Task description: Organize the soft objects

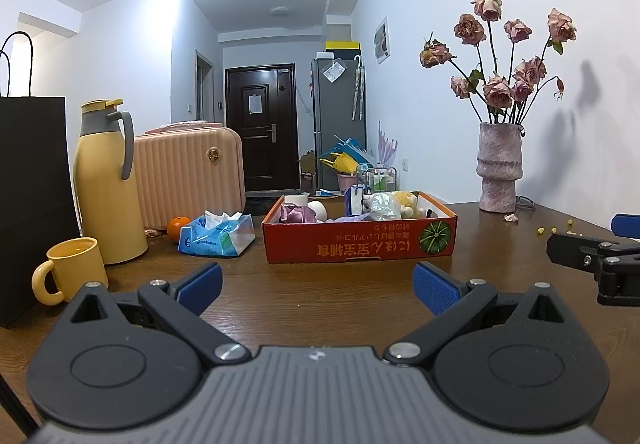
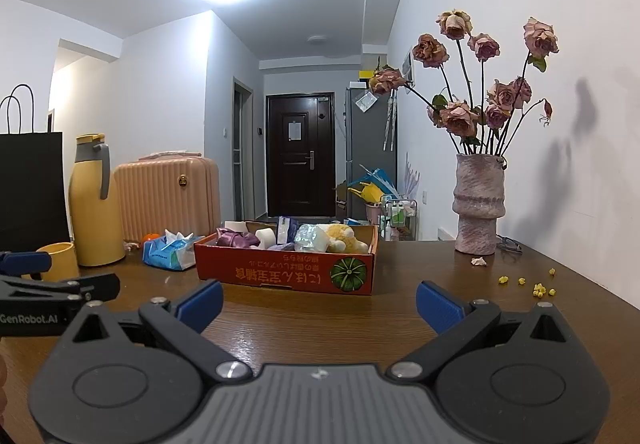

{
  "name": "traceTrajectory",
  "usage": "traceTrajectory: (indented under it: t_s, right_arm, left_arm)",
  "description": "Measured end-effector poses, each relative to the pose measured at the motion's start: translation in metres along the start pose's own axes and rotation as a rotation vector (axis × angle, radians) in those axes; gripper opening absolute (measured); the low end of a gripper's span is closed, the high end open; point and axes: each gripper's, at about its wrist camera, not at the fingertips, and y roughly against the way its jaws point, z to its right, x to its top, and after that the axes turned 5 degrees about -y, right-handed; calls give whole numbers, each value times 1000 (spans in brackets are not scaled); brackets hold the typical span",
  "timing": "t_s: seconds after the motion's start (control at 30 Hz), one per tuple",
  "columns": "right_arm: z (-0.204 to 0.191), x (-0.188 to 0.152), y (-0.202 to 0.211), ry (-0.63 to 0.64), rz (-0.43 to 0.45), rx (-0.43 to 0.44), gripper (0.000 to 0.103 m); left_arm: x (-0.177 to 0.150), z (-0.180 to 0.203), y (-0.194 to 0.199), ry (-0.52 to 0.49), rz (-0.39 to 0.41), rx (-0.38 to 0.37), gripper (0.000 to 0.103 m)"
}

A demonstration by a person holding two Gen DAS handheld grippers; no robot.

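Note:
A shallow red cardboard box (image 1: 360,240) (image 2: 286,272) stands on the brown wooden table (image 1: 320,304). It holds soft things: a purple cloth (image 1: 296,212) (image 2: 236,236), a yellow plush toy (image 1: 408,201) (image 2: 344,238), a clear plastic bundle (image 1: 384,205) (image 2: 310,238) and a white roll (image 2: 265,235). My left gripper (image 1: 318,286) hovers open in front of the box with nothing between its blue pads. My right gripper (image 2: 320,304) is open too, and empty, a little before the box. Each gripper shows at the edge of the other's view.
Left of the box lie a blue tissue pack (image 1: 218,234), an orange (image 1: 178,228), a yellow thermos (image 1: 108,183), a yellow mug (image 1: 74,270), a pink case (image 1: 188,171) and a black paper bag (image 1: 32,199). A vase of dried roses (image 1: 500,167) stands at the right; yellow crumbs (image 2: 538,288) dot the table.

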Motion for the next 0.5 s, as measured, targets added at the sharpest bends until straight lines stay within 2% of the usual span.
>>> traceTrajectory:
  t_s: [0.5]
  right_arm:
    - [0, 0, 0, 1, 0, 0, 103]
  left_arm:
    - [0, 1, 0, -3, 2, -2, 103]
